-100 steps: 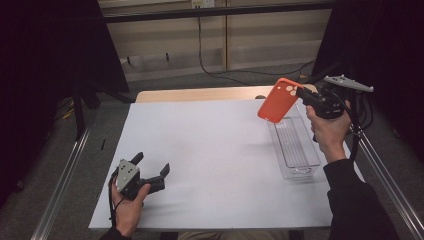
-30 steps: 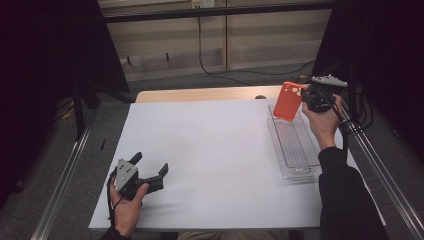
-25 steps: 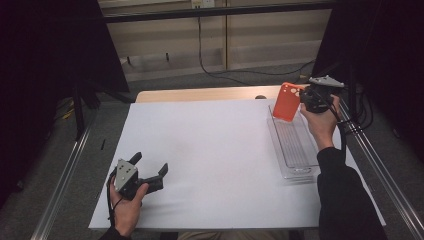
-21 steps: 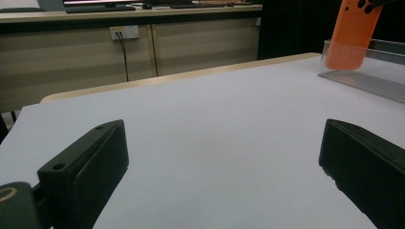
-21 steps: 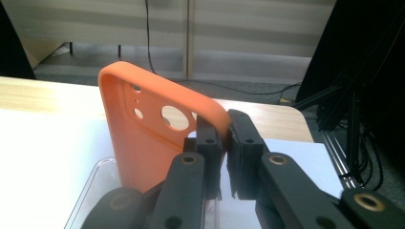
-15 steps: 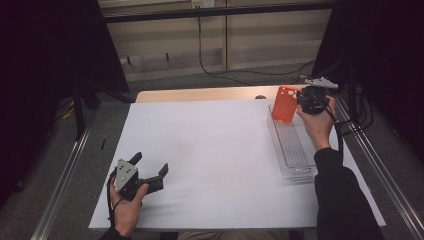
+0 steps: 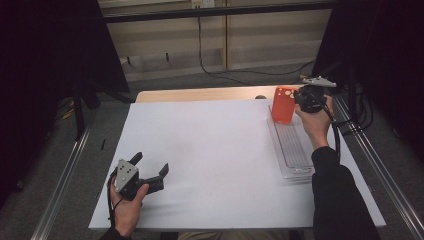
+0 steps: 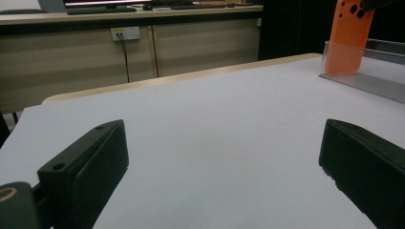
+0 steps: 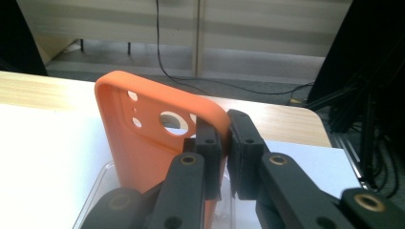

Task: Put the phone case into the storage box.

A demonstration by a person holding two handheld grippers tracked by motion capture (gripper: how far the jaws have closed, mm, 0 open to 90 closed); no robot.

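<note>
The right gripper (image 7: 296, 99) is clamping the top edge of the orange phone case (image 7: 283, 105), holding it upright over the far end of the clear tray (image 7: 295, 152). To seat it well, keep the case vertical and lower it inside the tray walls before releasing. The left gripper (image 7: 150, 175) is resting on the white table (image 7: 210, 155), jaws spread and holding nothing. The right gripper view is showing the pads (image 9: 209, 143) pinching the case rim beside its camera holes, while the left gripper view is showing the case's lower end behind the tray wall.

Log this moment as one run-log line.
right gripper: shut on orange phone case | case: upright, lower end in clear tray | left gripper: open, empty
</note>
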